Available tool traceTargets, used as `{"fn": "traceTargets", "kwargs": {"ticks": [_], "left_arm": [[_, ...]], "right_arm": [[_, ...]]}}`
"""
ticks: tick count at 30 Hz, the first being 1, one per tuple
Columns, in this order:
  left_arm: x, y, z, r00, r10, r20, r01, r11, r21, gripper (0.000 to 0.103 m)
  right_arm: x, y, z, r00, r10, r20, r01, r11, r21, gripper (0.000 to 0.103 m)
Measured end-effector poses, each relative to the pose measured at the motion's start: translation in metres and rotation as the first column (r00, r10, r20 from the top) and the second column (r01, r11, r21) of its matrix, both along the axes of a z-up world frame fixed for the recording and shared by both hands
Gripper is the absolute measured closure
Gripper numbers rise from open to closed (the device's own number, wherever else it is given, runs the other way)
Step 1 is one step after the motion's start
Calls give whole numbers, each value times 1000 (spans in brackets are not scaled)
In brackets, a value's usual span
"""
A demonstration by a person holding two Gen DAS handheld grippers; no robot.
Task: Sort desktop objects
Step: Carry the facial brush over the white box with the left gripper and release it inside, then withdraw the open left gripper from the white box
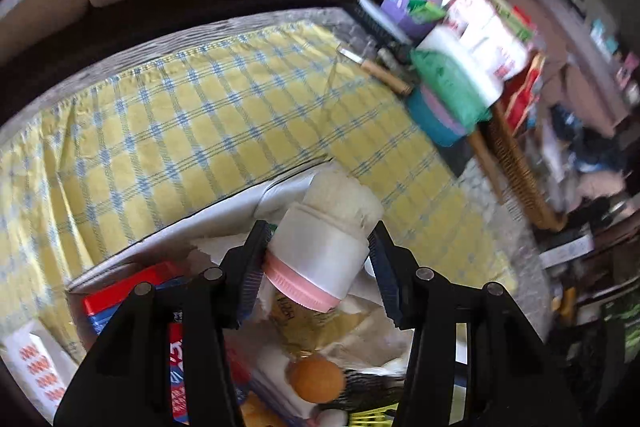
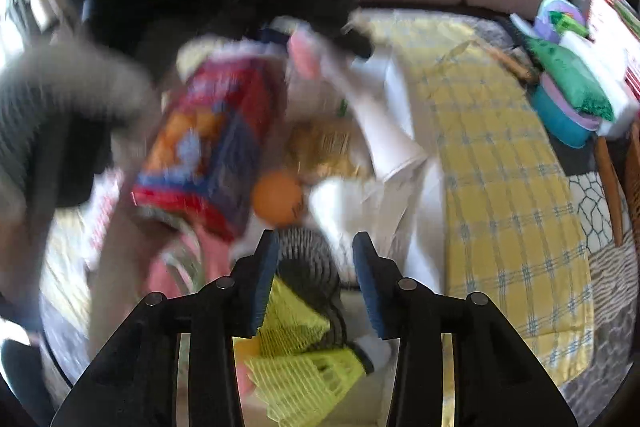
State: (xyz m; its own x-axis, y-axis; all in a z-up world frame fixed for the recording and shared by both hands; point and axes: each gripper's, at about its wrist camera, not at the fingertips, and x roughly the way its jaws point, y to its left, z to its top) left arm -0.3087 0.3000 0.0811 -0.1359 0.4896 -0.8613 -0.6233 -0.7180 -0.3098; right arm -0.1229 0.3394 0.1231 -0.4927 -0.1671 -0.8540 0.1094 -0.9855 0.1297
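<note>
Between my left fingers [image 1: 256,267] sits a white bottle [image 1: 320,247] with a pink cap [image 1: 302,289], pads clamped on its sides, hanging over the white bin [image 1: 280,195] of clutter on the yellow checked cloth [image 1: 200,115]. To finish well I should carry it level to its spot and let go low. Further right, my right gripper [image 2: 316,279] stands parted over the yellow shuttlecocks [image 2: 304,367], gripping nothing; the orange ball [image 2: 278,199] lies just beyond. Best to centre on 1 item before closing
</note>
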Motion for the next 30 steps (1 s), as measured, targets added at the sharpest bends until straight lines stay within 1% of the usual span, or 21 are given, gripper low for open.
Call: {"fn": "traceTargets", "kwargs": {"ticks": [1,3,5,8,9,10,11,12,14,18,19,20,21,22,23,26,28,30], "left_arm": [[1,3,-2,1000,-8,-14,7,1000,-26,56],[0,9,-6,999,-15,-46,12,997,-75,56],[-1,15,-9,997,-35,-67,28,994,-104,56],[0,29,-17,996,-56,-67,47,989,-138,55],[0,31,-18,996,-55,-71,45,989,-142,48],[1,33,-18,996,-49,-78,37,990,-138,42],[1,34,-17,996,-43,-81,32,992,-126,31],[2,32,-14,996,-35,-80,27,994,-107,27],[4,29,-9,996,-18,-93,9,995,-100,27],[12,4,12,996,23,-91,-28,998,-49,24],[16,-3,17,995,30,-91,-33,999,-34,22],[21,-10,23,995,34,-92,-35,999,-18,18],[31,-21,30,994,40,-105,-41,999,-2,9],[37,-29,34,993,44,-111,-44,999,1,6],[47,-39,37,993,47,-113,-46,999,9,2],[75,-67,39,992,68,-108,-67,998,15,1],[92,-85,39,992,89,-86,-87,996,34,0],[112,-106,39,991,114,-66,-110,992,58,0]], "right_arm": [[1,-1,-6,1000,10,23,-10,1000,18,64],[5,2,-8,1000,14,14,-14,1000,19,67],[8,11,-5,1000,-4,8,5,999,-49,67],[12,22,-2,1000,-27,2,27,992,-125,66],[13,23,0,1000,-31,-2,31,990,-136,65],[15,26,3,999,-41,-14,38,986,-164,65],[16,29,8,998,-50,-25,45,982,-185,65],[18,30,11,998,-55,-37,47,979,-198,65],[21,34,19,995,-72,-63,57,974,-217,64],[23,36,25,993,-78,-90,57,973,-225,62],[24,33,26,993,-73,-92,51,974,-221,59],[24,31,25,994,-64,-92,43,976,-215,56],[21,30,23,994,-55,-90,35,977,-211,51],[21,26,22,996,-43,-84,25,980,-197,44],[21,21,20,997,-31,-76,17,983,-180,39],[22,11,15,998,-10,-57,3,992,-130,35],[29,4,13,999,-7,-46,2,995,-102,34],[35,1,14,999,-5,-53,-1,994,-108,32]]}}
